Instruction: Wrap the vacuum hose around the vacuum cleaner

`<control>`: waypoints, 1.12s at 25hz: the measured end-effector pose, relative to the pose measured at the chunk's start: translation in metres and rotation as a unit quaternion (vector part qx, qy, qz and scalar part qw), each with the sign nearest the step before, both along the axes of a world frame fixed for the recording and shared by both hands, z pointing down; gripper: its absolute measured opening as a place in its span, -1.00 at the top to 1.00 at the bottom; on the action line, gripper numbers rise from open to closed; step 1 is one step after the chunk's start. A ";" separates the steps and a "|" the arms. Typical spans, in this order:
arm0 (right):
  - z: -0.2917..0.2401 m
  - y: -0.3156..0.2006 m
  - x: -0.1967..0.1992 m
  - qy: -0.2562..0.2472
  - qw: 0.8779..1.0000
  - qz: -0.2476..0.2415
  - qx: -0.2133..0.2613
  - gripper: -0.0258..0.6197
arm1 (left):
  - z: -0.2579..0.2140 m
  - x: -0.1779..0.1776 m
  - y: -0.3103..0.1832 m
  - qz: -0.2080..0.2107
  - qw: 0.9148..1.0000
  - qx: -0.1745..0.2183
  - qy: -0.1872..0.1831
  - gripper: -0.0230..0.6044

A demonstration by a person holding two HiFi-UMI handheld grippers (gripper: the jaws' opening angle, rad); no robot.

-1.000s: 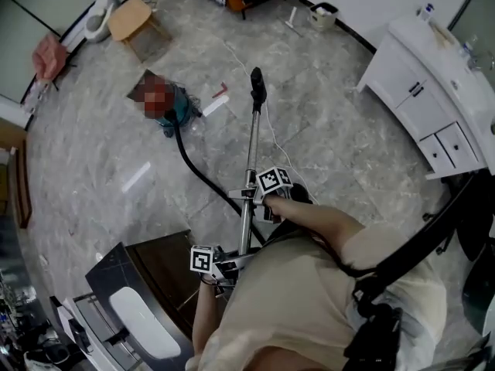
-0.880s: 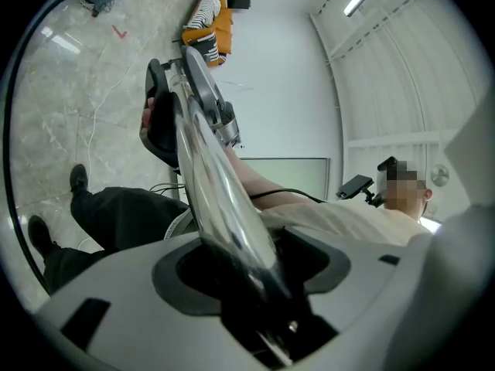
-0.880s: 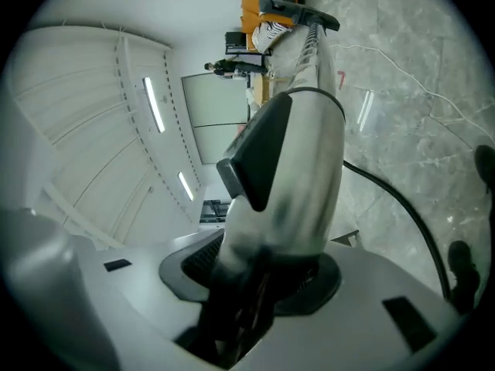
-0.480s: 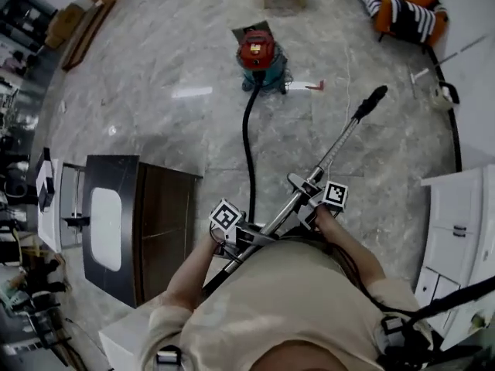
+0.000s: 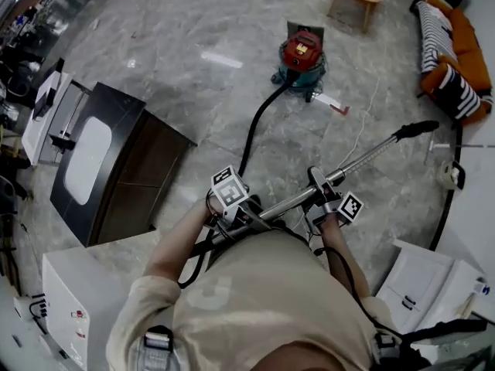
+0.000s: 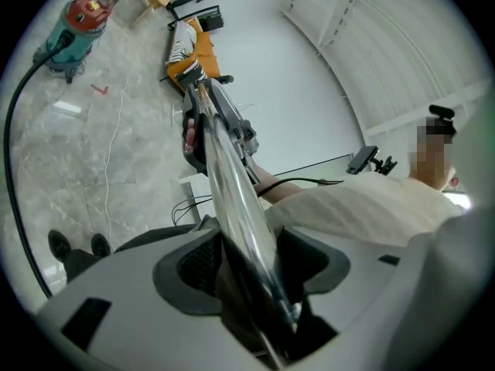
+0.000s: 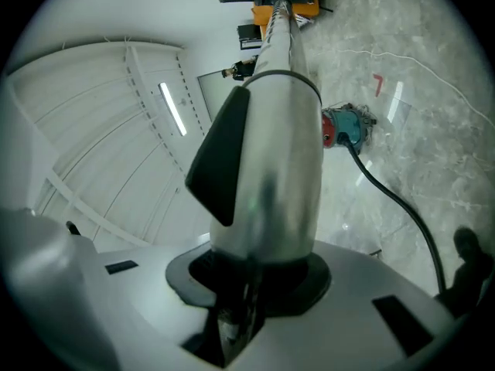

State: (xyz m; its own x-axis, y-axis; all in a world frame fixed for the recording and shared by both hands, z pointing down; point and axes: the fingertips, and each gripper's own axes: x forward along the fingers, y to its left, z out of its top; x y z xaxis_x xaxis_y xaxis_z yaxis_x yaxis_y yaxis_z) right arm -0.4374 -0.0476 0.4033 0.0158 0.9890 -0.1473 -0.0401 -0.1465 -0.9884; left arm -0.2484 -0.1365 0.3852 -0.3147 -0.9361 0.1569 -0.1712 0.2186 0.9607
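- Your left gripper [image 5: 249, 218] is clamped on the near end of the metal wand [image 5: 363, 161]. In the left gripper view the tube runs straight out between the two pads of the left gripper [image 6: 251, 277], and both press on it.
- Your right gripper [image 5: 321, 201] sits further along the same wand, at the thicker collar. Its jaws have just been closing, and the right gripper view shows the right gripper [image 7: 247, 284] with its pads seated against the collar's base, so you hold the tube firmly at two places.
- The wand's long axis runs across your body in the head view, from low at the left gripper up to the black nozzle [image 5: 418, 128] at the far right, lifted clear of the floor [image 5: 178, 91].
- The vacuum cleaner [image 5: 303, 56] stands on the floor ahead of you, well apart from both grippers (the red-topped canister also shows small in each gripper view).
- The black hose [image 5: 259, 126] leaves the canister's near side and curves back along the floor to the wand's end by your left gripper, so it lies stretched out, not coiled.
- Nothing is wrapped yet, by the look of it. The coming move turns on closing that gap: the canister lies forward of the wand, and the hose end belongs to your left side, so that hand likely leads the first loop.
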 end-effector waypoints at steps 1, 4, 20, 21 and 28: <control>-0.006 0.004 -0.009 -0.002 1.000 0.002 -0.007 0.61 | 0.002 -0.008 0.006 -0.003 1.000 -0.017 -0.012 0.12; -0.023 0.012 -0.040 -0.006 0.999 0.017 -0.029 0.63 | 0.005 -0.035 0.025 -0.012 0.996 -0.071 -0.052 0.12; -0.108 0.081 -0.202 -0.147 0.987 0.072 -0.001 0.66 | -0.049 -0.194 0.142 -0.051 0.852 -0.448 -0.266 0.12; -0.112 0.087 -0.212 -0.155 0.985 0.072 0.002 0.66 | -0.047 -0.200 0.148 -0.062 0.841 -0.469 -0.262 0.15; -0.142 0.156 -0.276 -0.200 0.979 0.025 -0.041 0.67 | -0.013 -0.243 0.215 -0.102 0.784 -0.586 -0.178 0.35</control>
